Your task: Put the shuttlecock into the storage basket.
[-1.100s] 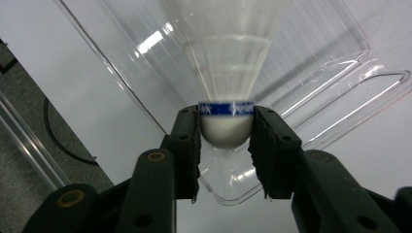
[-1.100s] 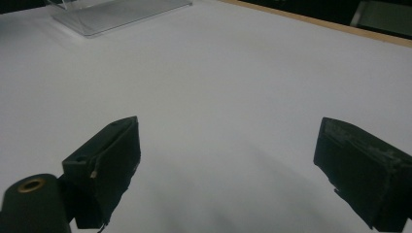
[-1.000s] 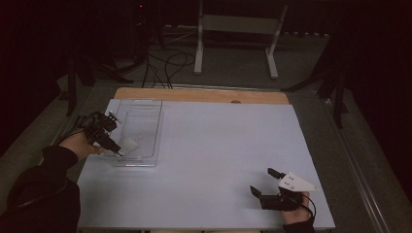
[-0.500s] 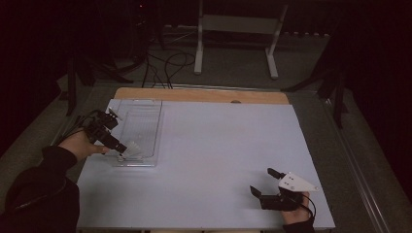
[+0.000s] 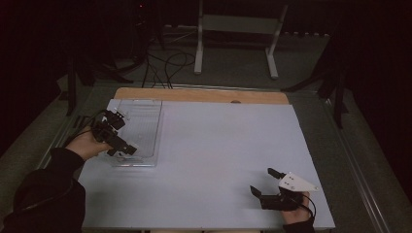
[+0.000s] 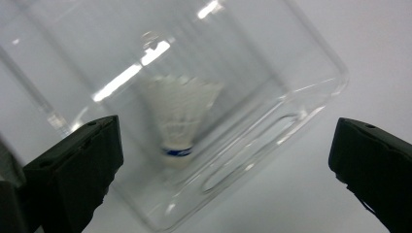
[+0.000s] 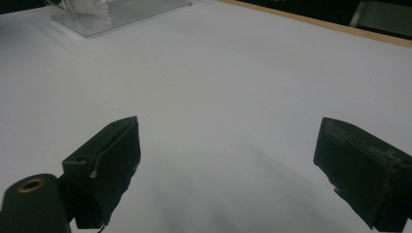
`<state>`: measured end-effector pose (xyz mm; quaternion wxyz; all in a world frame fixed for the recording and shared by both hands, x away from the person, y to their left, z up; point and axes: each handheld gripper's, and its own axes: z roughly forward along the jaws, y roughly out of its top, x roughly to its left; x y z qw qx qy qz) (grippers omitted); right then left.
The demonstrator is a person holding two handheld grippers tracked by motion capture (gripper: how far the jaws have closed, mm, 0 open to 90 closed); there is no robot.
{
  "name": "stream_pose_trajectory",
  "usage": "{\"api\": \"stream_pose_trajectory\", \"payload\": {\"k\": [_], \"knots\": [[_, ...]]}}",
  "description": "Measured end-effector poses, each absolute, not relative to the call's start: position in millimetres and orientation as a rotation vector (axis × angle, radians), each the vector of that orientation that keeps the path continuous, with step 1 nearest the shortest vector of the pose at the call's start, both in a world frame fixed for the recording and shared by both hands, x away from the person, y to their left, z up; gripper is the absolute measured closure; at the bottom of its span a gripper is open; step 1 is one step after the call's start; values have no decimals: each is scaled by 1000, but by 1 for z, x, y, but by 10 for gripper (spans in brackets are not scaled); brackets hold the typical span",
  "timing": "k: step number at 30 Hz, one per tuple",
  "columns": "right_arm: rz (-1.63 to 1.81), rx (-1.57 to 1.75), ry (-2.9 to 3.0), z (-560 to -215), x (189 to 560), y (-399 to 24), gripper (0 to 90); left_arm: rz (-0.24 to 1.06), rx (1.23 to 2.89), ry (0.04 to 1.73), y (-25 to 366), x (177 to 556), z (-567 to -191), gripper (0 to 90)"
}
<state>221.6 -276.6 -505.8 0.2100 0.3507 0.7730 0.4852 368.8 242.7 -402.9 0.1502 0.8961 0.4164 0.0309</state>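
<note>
Left gripper (image 6: 223,160) jaws just spread wide, nothing pinched between them; white feathered shuttlecock (image 6: 180,121) now loose inside clear plastic rectangular tray (image 5: 145,121) at table's left; right gripper (image 7: 228,170) unmoved, spread, over white tabletop (image 5: 223,145)

From where I sit, the left gripper (image 5: 127,148) hangs over the near end of the tray (image 5: 150,114), which lies on the left part of the table (image 5: 218,145). Ahead of its jaws and below them, the shuttlecock (image 6: 180,121) lies in the tray, just inside the near corner. The right gripper (image 5: 264,187) sits well apart at the near right edge, with bare table ahead of it and the tray far off ahead.
</note>
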Motion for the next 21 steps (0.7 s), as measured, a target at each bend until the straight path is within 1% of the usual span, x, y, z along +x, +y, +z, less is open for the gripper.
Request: {"api": "stream_pose_trajectory", "payload": {"k": [1,8,11,13,19,21], "knots": [[1350,975,2148,-506,222,-277,97,114,2571,1183,238,368,-402,0],[1352,976,2146,-505,221,-277,97,142,2503,1212,232,370,-400,0],[1350,975,2147,-506,222,-277,97,132,2483,1196,230,370,-400,0],[1351,974,2148,-506,222,-277,97,168,2470,1168,228,369,-399,1],[1354,975,2144,-505,221,-277,97,146,2439,1147,223,371,-396,0],[1355,978,2143,-505,221,-278,97,146,2436,1105,221,370,-396,1]]}}
